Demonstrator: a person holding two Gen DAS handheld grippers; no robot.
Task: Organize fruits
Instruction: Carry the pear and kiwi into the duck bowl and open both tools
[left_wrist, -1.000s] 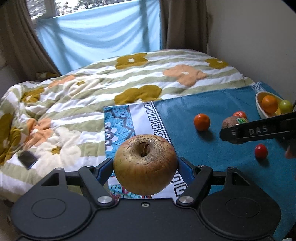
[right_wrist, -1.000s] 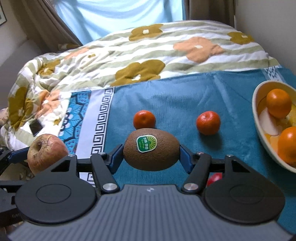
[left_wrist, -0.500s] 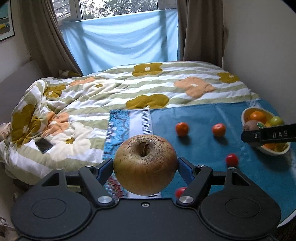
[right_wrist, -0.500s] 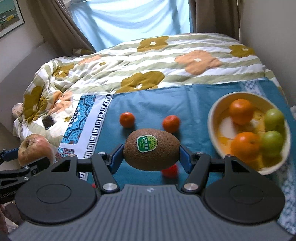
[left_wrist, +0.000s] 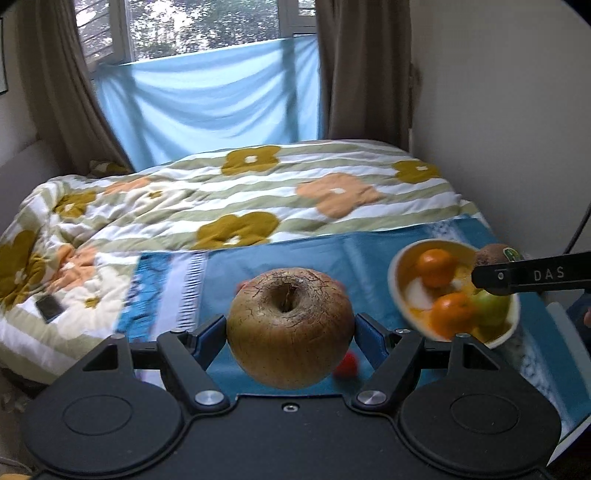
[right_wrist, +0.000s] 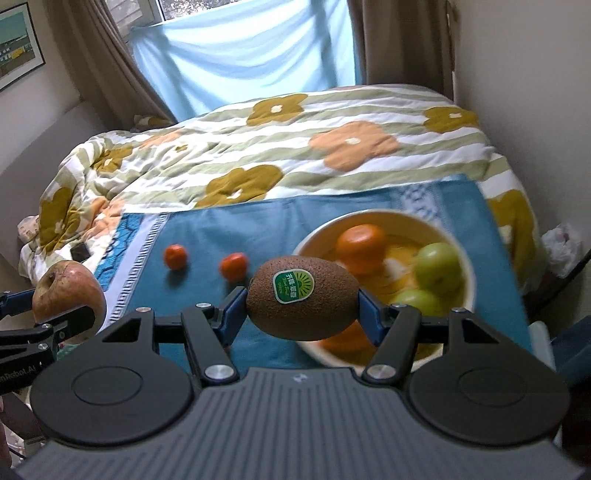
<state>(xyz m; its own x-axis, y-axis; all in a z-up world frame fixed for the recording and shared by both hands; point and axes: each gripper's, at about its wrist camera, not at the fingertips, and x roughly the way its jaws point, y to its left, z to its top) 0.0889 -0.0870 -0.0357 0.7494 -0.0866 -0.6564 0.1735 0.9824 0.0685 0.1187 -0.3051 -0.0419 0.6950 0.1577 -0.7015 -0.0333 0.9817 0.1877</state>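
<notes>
My right jaws grip the kiwi (right_wrist: 302, 298), the left jaws the apple (left_wrist: 290, 328). In the last second I've carried the kiwi from above the cloth (right_wrist: 207, 240) to over the bowl (right_wrist: 373, 218); drop next, I judge.

Each tool (left_wrist: 290, 328) (right_wrist: 302, 304) was black with blue fingers (left_wrist: 365, 334), silver screws and two big round bumps.
</notes>
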